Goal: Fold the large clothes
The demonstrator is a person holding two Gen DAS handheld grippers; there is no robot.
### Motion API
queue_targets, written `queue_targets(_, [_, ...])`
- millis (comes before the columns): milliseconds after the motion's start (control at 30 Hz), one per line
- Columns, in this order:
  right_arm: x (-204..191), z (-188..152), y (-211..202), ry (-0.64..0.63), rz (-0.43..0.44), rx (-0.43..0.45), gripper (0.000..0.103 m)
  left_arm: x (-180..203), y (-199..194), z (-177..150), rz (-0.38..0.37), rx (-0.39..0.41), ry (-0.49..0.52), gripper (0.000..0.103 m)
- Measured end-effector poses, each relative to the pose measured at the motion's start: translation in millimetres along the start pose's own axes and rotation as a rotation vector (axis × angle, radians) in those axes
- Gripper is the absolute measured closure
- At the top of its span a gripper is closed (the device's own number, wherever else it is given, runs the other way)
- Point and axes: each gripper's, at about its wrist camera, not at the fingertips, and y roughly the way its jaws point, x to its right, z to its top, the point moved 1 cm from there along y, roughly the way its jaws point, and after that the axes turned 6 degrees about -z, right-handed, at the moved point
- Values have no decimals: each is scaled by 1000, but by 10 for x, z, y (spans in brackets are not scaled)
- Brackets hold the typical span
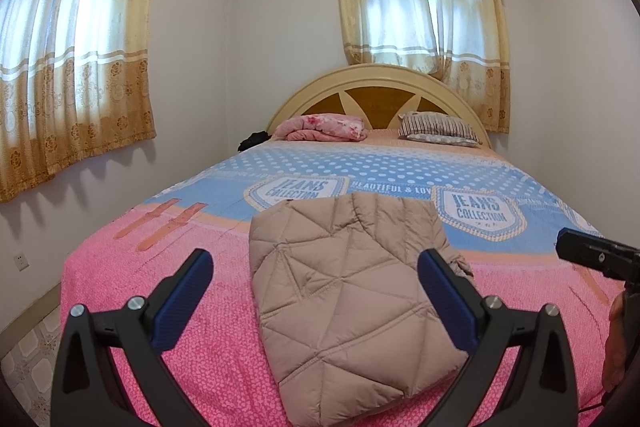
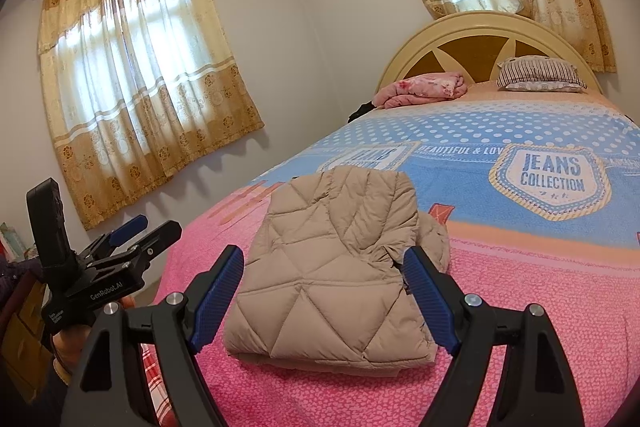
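1. Left gripper (image 1: 316, 291): jaws spread wide, nothing between the pads. It hangs above the near end of the bed (image 1: 160, 307), clear of the fabric. Looks like a stand-off pose, not a reach.
2. Jacket (image 1: 340, 287): centre of the left wrist frame, lower centre of the right wrist frame, lying on the pink part of the bedspread. Beige quilted puffer, diamond stitching, folded into a compact rectangle, layers stacked at the near edge.
3. One loose bit bulges out at the jacket's right edge, probably a sleeve or hood; can't tell which.
4. Right gripper (image 2: 324, 291): jaws also wide, holding nothing, above the jacket's near edge, no contact.
5. Judgement: fold looks basically done; both grippers empty fits that. Only that right-side bulge might need tucking.
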Motion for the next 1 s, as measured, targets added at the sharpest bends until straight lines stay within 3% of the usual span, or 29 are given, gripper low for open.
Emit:
queue_targets(100, [16, -2, -7, 1, -5, 3, 21, 8, 11, 4, 26, -8, 2, 0])
queue_targets(1000, [24, -31, -25, 1, -5, -2, 21, 88, 75, -23, 32, -33, 45, 0])
